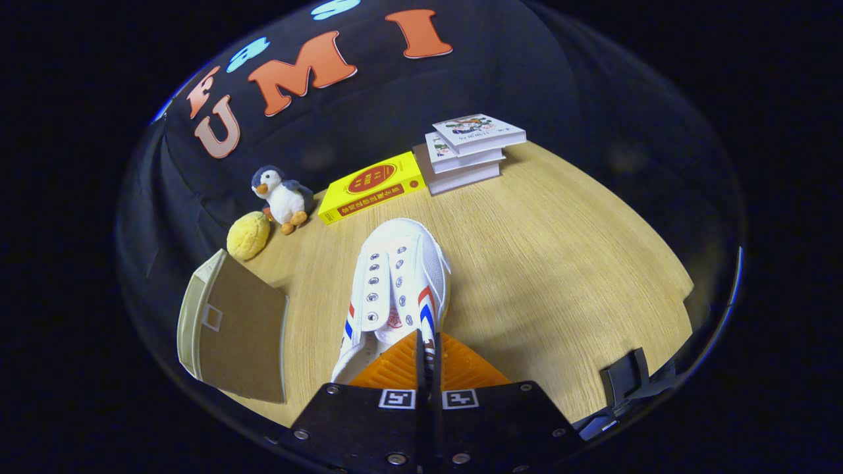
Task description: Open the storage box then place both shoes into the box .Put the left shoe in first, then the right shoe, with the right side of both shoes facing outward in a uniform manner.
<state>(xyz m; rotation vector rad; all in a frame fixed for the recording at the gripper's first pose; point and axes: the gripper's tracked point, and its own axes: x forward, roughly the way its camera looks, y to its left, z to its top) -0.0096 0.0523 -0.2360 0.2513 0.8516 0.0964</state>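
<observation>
White canvas shoe (397, 289) is pinched at the collar by the gripper (428, 349), both fingers clamped on it, toe hanging over the wooden table (560, 263), probably for carrying to the storage box (234, 329) alongside.

The light wood-grain tabletop (560, 263) carries a white canvas shoe with red and blue side stripes (395, 289), lying lengthwise just ahead of the gripper (428, 355), whose fingers are closed on the shoe's heel collar. Beyond the shoe lies a flat yellow book (372, 187), and beside it a stack of white books (471, 151). Left of the yellow book stand a small plush penguin (282, 197) and a yellow bumpy round plush (248, 235). Left of the gripper sits a beige storage box with its brown lid raised (230, 329).
</observation>
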